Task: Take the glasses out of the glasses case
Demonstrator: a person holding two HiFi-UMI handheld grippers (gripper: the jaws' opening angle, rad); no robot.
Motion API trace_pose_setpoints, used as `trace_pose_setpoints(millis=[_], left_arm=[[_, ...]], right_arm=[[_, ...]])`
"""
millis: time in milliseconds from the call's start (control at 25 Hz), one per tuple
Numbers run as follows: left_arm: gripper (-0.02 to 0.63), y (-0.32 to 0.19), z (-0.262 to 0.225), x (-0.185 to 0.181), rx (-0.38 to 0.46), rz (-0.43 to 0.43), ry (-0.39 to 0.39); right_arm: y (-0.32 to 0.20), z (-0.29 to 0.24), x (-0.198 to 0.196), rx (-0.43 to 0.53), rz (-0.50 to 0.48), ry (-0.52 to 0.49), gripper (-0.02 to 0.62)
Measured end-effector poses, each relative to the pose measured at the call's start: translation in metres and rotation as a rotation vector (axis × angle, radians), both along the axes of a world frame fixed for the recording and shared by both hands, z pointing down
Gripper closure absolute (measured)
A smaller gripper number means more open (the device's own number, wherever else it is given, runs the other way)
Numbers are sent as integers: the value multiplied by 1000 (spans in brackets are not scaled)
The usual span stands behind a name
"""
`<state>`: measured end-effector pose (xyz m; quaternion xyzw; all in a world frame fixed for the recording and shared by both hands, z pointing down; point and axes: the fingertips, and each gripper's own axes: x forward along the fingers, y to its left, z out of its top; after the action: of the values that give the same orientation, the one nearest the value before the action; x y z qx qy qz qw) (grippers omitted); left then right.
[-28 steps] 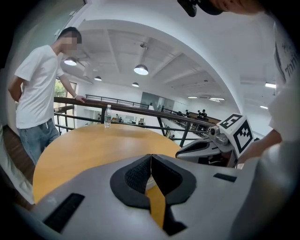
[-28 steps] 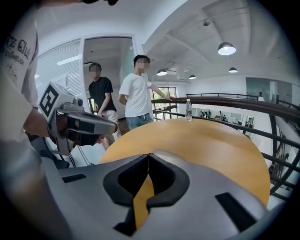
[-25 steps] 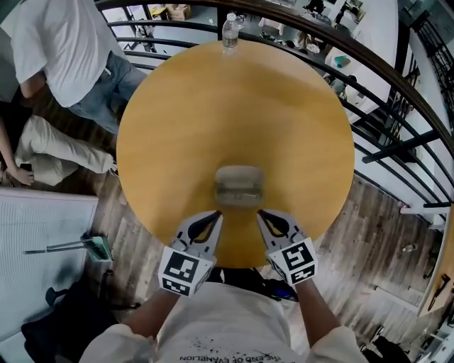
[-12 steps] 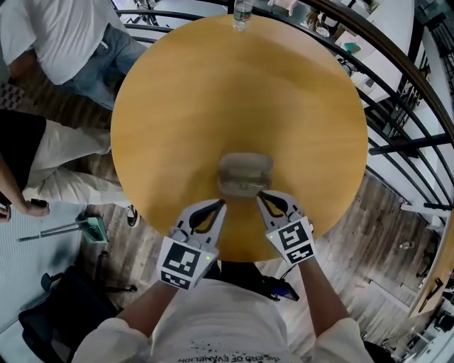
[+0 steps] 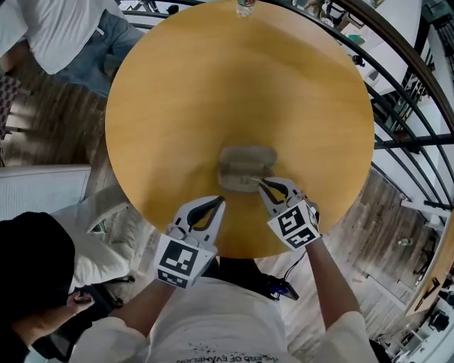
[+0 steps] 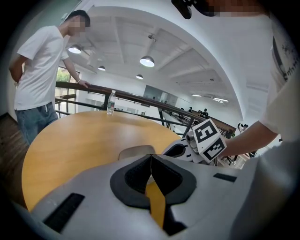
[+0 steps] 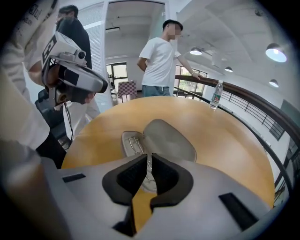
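Observation:
A grey glasses case (image 5: pixel 245 157) lies open on the round wooden table (image 5: pixel 234 85), near its front edge. In the right gripper view its lid (image 7: pixel 171 137) is swung back and thin wire glasses (image 7: pixel 134 140) lie in the tray. My right gripper (image 5: pixel 261 183) has its tips at the case's near rim. Its jaws (image 7: pixel 149 157) stand closed to a narrow slit with the wire frame running through it. My left gripper (image 5: pixel 218 203) is shut and empty, left of the case and short of it; in the left gripper view it (image 6: pixel 151 157) shows no gap.
A water bottle (image 5: pixel 245 6) stands at the table's far edge, by a dark railing (image 5: pixel 397 85). A person in a white shirt (image 5: pixel 60 28) stands at the far left. Another person's dark head (image 5: pixel 28 255) is at the lower left.
My right gripper has moved forward from the table's edge to the case's near rim. The left gripper has stayed near the edge. The people at the left have shifted.

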<state>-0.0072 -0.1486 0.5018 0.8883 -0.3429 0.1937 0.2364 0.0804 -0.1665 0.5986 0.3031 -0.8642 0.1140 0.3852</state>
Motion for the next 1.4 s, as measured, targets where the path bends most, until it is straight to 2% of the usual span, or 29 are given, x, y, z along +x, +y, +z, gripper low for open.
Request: trace_pose_setpoints(millis=[280,360,440,640,1120,1400], left_arm=[[581,-6,8,7,-25,-14,1],[581,-7,9,7,-30,-19,1],[581,-7,9,7,-35,-24,1],[581,-10,11,10,-41,-37,-3],[581,-9,15,0,-54,-51,4],[581,-12,16,6,-62,-60,4]], right_arm=[[-10,18,4,1,-128,89,568],[-10,22,2,-13,-164,98,562],[-9,26,1,-28,-197,107,525],[-8,34,3,-78,-277,98,525],[-3,43,-14,-147,-370,63,525],[0,51,-9,-148,-444,106,538]])
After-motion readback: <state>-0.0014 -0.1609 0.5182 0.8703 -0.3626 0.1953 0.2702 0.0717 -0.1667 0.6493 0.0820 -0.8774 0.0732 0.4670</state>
